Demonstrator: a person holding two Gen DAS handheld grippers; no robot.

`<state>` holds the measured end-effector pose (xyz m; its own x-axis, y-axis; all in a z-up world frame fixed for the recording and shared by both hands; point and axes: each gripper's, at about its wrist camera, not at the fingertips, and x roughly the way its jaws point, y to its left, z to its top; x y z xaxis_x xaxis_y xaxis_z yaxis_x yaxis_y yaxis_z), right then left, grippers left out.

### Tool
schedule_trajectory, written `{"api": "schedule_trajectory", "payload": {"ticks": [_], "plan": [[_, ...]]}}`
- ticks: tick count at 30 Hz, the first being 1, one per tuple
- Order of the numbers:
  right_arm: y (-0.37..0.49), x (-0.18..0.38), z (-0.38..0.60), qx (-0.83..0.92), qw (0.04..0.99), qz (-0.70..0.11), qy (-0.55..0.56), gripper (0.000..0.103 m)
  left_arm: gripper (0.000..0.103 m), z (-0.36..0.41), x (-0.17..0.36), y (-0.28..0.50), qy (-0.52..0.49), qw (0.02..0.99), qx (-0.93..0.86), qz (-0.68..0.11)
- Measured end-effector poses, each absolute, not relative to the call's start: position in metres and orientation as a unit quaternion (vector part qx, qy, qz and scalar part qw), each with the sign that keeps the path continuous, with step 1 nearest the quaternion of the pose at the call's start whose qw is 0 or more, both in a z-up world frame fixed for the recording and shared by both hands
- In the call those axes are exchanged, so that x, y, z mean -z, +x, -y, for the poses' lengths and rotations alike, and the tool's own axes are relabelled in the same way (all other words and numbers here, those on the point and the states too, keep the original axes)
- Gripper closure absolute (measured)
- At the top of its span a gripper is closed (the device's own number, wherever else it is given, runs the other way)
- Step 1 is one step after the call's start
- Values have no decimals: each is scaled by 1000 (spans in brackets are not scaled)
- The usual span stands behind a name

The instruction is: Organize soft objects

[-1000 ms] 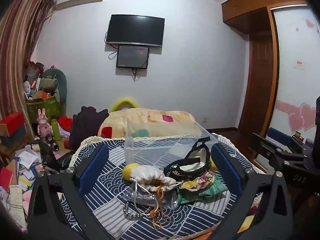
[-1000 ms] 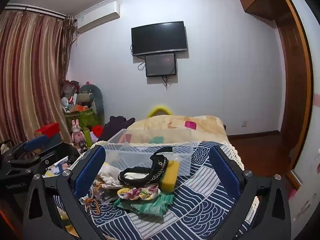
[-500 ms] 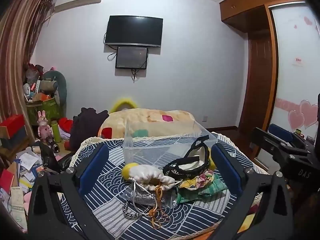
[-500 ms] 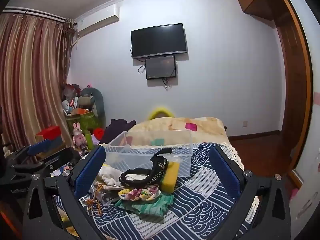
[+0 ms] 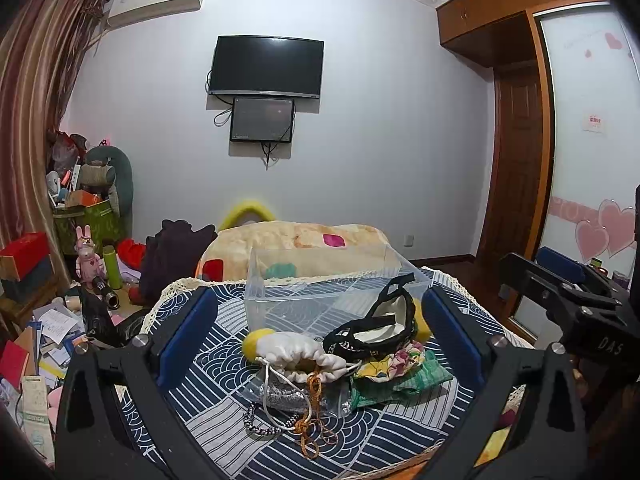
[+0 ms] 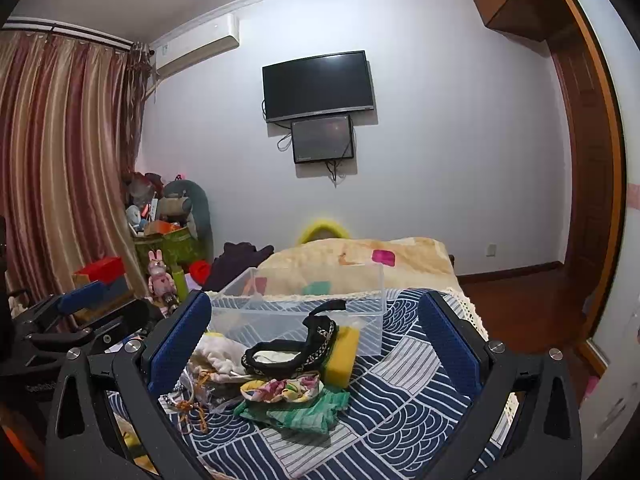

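Observation:
A pile of soft things lies on the blue wave-patterned cloth [image 5: 224,348]: a white drawstring pouch [image 5: 296,354], a black lace-trimmed piece [image 5: 376,328], a floral scrunchie [image 5: 392,362], a green cloth [image 5: 404,382] and a yellow sponge [image 6: 340,350]. A clear plastic box [image 5: 320,280] stands empty behind the pile. My left gripper [image 5: 320,332] is open above the near edge, empty. My right gripper [image 6: 314,336] is open and empty, to the right of the left one. The pile shows in the right wrist view too, with the pouch [image 6: 218,354] and green cloth [image 6: 304,408].
Beads and orange cord [image 5: 308,428] lie in front of the pouch with a small clear bag [image 5: 280,392]. A quilt [image 5: 296,240] lies behind the box. Clutter covers the floor at left [image 5: 48,328]. A wardrobe [image 5: 592,184] stands at right.
Both views have shifted slightly; the pile and box sit a little lower and nearer in frame. Nothing has been taken hold of.

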<state>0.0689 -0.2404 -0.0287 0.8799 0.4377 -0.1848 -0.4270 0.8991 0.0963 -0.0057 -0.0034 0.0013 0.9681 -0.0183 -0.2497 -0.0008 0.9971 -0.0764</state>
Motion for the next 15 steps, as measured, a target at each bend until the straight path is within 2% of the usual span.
{"api": "schedule_trajectory", "payload": {"ticks": [15], "plan": [[67,28,241,-222,969,-100,28,0,0,4,-4,-8,-36,992,4,-124]]}}
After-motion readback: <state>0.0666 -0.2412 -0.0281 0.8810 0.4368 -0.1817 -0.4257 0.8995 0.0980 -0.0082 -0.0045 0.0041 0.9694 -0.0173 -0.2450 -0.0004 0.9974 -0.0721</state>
